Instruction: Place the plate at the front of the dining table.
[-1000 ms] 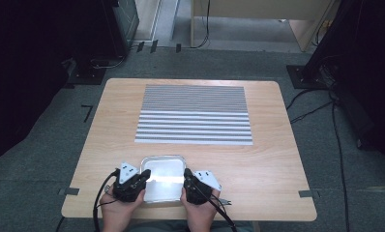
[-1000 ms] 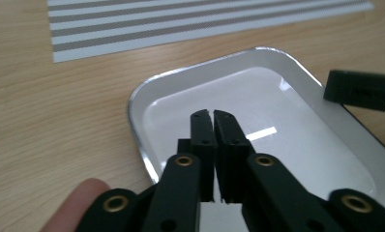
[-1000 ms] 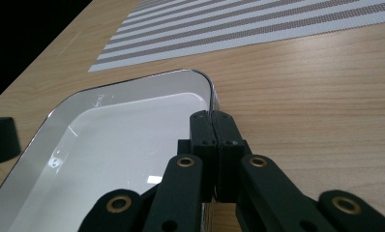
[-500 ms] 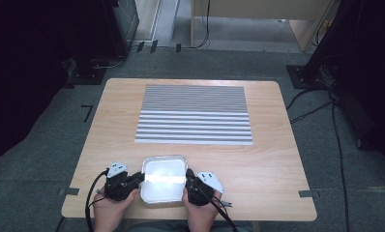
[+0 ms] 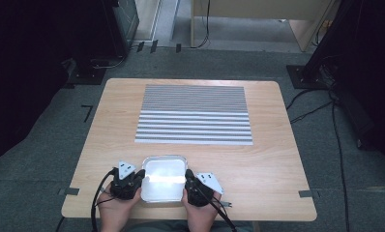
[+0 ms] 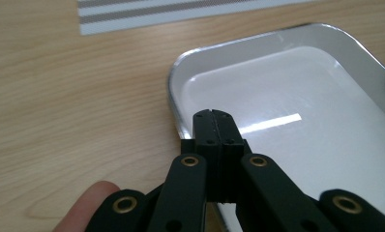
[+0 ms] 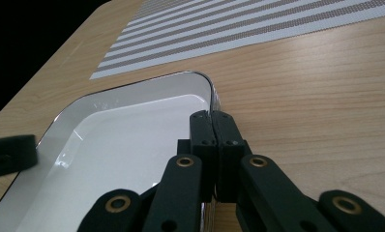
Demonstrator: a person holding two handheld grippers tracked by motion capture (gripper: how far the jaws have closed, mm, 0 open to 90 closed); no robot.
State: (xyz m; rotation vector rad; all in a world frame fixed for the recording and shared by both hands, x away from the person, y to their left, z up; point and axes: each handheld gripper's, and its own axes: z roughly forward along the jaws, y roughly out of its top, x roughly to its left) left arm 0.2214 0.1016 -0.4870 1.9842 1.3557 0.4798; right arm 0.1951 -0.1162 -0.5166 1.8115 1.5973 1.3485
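A shallow, empty metal tray (image 5: 164,157) lies on the wooden table (image 5: 273,164) near its front edge. My left gripper (image 5: 139,180) is shut on the tray's left rim, held by a hand. My right gripper (image 5: 186,181) is shut on the right rim, also in a hand. In the left gripper view the closed jaws of the left gripper (image 6: 213,116) sit over the rim of the tray (image 6: 277,92). In the right gripper view the right gripper (image 7: 212,118) pinches the right edge of the tray (image 7: 132,130), and the left gripper's tip (image 7: 9,154) shows across it.
A grey and white striped mat (image 5: 194,115) covers the middle and far part of the table. Bare wood lies to the left and right of the tray. Dark equipment and cables stand on the floor around the table.
Both hands and grippers shifted slightly at the tray's sides. The tray stays at the table's front edge, held by both grippers throughout.
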